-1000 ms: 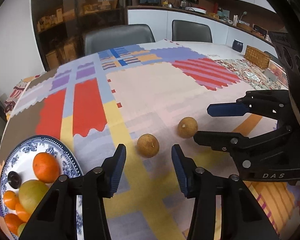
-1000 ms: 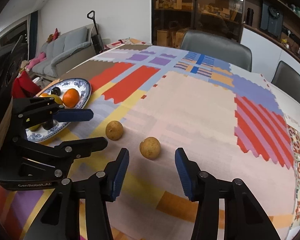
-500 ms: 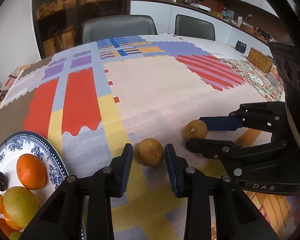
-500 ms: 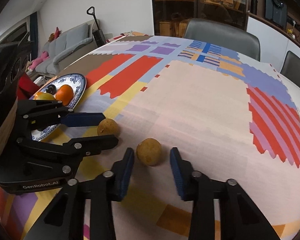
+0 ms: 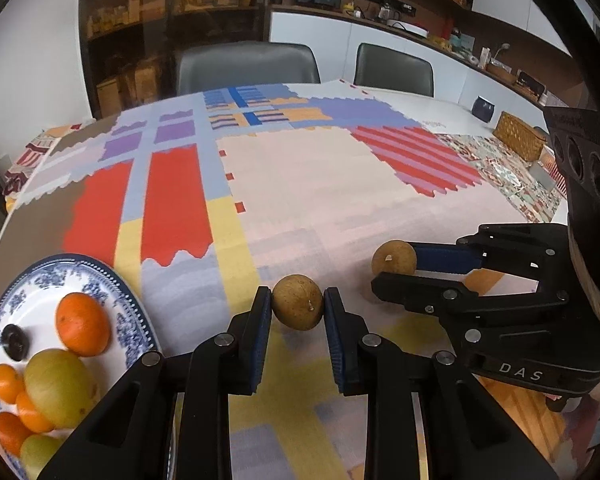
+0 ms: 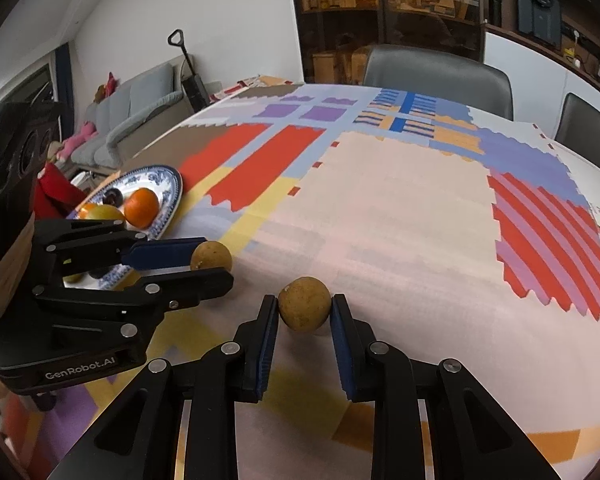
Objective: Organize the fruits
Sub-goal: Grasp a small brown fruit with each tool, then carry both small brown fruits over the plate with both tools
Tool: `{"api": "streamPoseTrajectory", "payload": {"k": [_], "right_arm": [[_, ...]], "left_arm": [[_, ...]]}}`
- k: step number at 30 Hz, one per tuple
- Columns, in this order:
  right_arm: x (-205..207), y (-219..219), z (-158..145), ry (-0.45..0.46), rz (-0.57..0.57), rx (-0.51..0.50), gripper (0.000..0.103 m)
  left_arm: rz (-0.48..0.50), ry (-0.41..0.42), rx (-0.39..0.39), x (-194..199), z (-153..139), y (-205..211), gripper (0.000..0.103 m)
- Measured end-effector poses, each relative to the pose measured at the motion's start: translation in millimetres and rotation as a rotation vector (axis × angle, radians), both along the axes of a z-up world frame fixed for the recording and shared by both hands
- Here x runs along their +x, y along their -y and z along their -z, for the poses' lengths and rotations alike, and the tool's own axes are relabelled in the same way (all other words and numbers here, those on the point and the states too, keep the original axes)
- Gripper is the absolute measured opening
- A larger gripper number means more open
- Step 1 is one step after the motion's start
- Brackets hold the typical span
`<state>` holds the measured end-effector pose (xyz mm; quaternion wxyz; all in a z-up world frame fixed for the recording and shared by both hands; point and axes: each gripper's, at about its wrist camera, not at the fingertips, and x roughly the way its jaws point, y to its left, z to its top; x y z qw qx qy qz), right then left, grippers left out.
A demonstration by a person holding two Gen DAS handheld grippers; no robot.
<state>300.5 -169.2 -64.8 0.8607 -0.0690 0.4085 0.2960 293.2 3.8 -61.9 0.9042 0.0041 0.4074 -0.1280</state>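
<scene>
Each brown fruit [image 5: 297,302] sits pinched between blue fingers [image 5: 260,320].

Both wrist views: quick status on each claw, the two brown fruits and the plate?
Left claw: shut on left brown fruit.
Right claw: shut on right brown fruit.
Both brown fruits: gripped at the tablecloth, not yet on the plate.
Plate: holds oranges, green fruits, one dark fruit.
</scene>
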Motion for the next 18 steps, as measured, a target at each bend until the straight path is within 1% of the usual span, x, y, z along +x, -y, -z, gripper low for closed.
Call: {"api": "streamPoseTrajectory", "payload": {"k": [18], "right_arm": [[-45, -6, -52, 0.107, 0.003, 0.05, 0.028]], "left_arm": [[-0.067, 0.102, -0.018, -53, -45, -14, 0.026]]}}
